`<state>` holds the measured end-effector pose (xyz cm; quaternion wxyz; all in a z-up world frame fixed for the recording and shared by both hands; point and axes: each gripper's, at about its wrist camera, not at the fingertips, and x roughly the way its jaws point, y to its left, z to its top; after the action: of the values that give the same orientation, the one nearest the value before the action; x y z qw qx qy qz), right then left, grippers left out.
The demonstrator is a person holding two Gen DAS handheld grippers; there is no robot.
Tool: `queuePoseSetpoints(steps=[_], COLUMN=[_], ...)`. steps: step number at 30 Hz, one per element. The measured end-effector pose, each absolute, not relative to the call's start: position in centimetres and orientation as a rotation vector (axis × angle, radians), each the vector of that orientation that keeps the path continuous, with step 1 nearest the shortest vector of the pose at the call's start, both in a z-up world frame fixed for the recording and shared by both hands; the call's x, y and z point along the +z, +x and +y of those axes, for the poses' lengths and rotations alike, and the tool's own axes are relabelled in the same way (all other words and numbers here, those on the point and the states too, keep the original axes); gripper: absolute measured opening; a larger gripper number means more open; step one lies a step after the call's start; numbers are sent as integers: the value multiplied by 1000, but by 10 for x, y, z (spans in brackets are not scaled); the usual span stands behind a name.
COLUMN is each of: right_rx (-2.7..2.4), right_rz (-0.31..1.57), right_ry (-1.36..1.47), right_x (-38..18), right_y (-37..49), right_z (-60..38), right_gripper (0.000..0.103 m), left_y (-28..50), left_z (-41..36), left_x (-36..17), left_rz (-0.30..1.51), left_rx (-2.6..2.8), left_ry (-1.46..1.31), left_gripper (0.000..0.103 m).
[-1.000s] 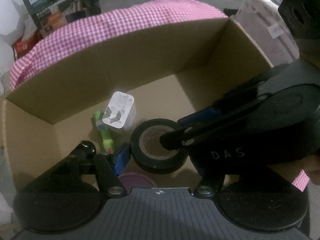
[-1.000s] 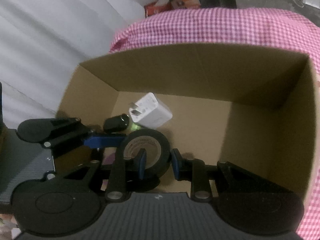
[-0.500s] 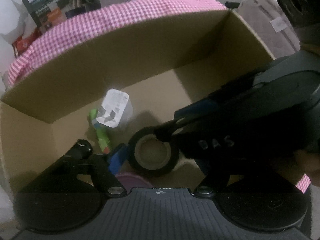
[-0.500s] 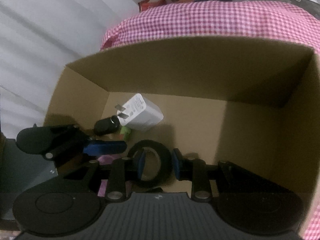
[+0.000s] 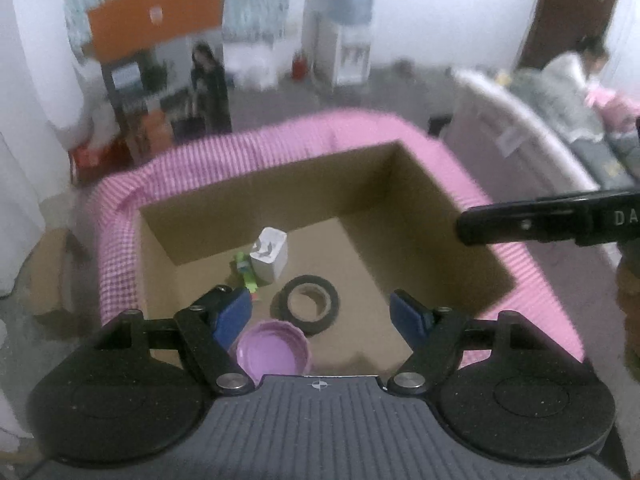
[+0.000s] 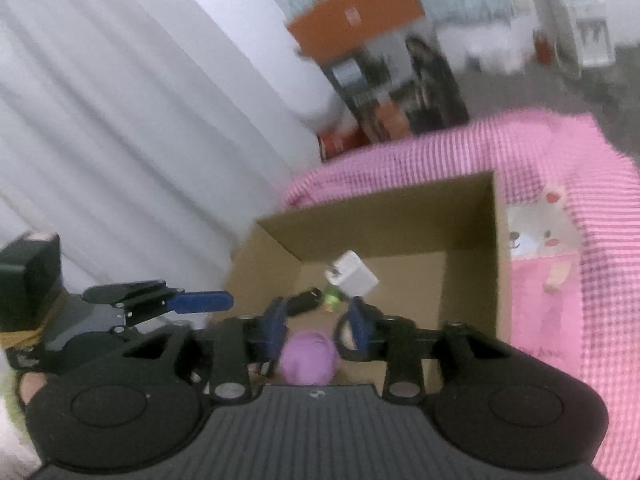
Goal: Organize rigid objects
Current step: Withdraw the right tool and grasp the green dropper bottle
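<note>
In the cardboard box (image 5: 420, 216): tape roll (image 5: 305, 303), white charger (image 5: 269, 255), purple lid (image 5: 273, 351), green item (image 5: 245, 270).
Left gripper (image 5: 320, 314): fingers wide, opening, empty.
Right gripper (image 6: 316, 322): fingers opening, empty.
Left to do: nothing visible outside; cannot tell.

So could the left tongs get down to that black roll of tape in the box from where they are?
Probably yes. The tape roll lies flat on the floor of the cardboard box, uncovered, and the left tongs hang above it, opening and empty. The purple lid and the white charger sit close by.
</note>
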<state>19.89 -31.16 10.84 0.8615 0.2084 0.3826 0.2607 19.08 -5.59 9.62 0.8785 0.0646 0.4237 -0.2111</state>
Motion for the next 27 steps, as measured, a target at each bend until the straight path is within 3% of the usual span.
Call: queuePoseSetpoints(steps=[6,12,19,27], right_rx=[561,548,538,543], right_rz=[693,694,803,853], right_ry=[440,395,315,272], right_x=[100,72,37,17], right_y=[126,109,122,144], right_z=[-302,-272,-239,-222], right_gripper=[52,52,51,41], left_y=[122,89,99,109], left_z=[-51,-64,-78,-81], left_x=[73,33,-1,-13], left_rz=[769,705,710,694], left_rx=[-447,-446,-418,-380], left_ry=[126,148,178,205], left_gripper=[77,73,57,38])
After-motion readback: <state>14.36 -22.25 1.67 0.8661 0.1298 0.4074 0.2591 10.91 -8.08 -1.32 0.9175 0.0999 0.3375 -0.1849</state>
